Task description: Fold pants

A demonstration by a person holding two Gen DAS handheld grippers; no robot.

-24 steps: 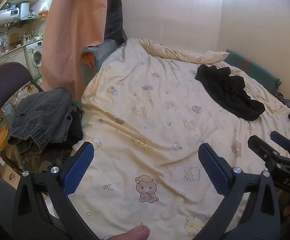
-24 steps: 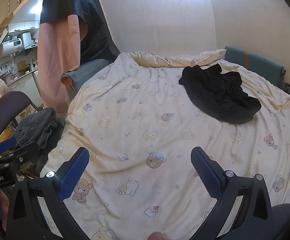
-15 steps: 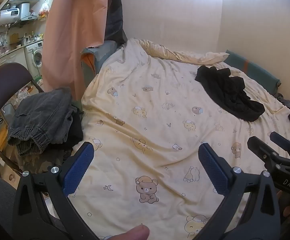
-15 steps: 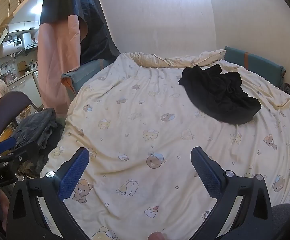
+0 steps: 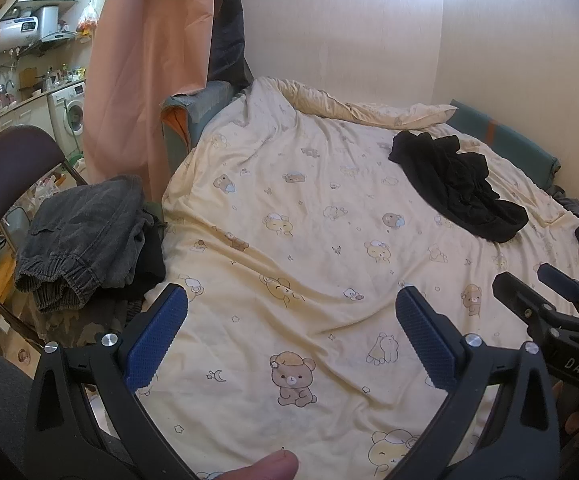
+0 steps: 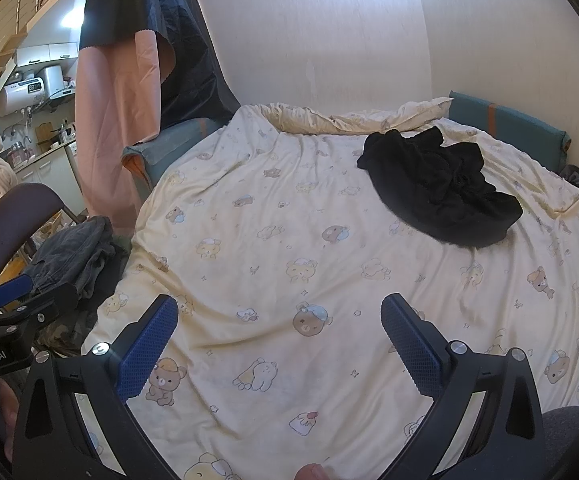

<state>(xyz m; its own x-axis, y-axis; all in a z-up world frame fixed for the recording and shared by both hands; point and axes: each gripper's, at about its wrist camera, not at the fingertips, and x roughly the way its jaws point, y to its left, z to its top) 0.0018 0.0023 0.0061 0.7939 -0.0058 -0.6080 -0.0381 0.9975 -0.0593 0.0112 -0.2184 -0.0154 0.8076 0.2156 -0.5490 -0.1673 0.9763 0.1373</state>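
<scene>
Black pants: crumpled heap on far right of bear-print duvet, long axis running near-right to far-left; left gripper, right gripper: both gaping wide, empty, well short of pants; right one judged nearer.

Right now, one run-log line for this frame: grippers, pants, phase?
phase: pre-grasp | left gripper: open, empty, over bedspread | right gripper: open, empty | black pants: crumpled, far side of bed, untouched | grey pants: on chair

Bear-print duvet, chair, washing machine.
</scene>
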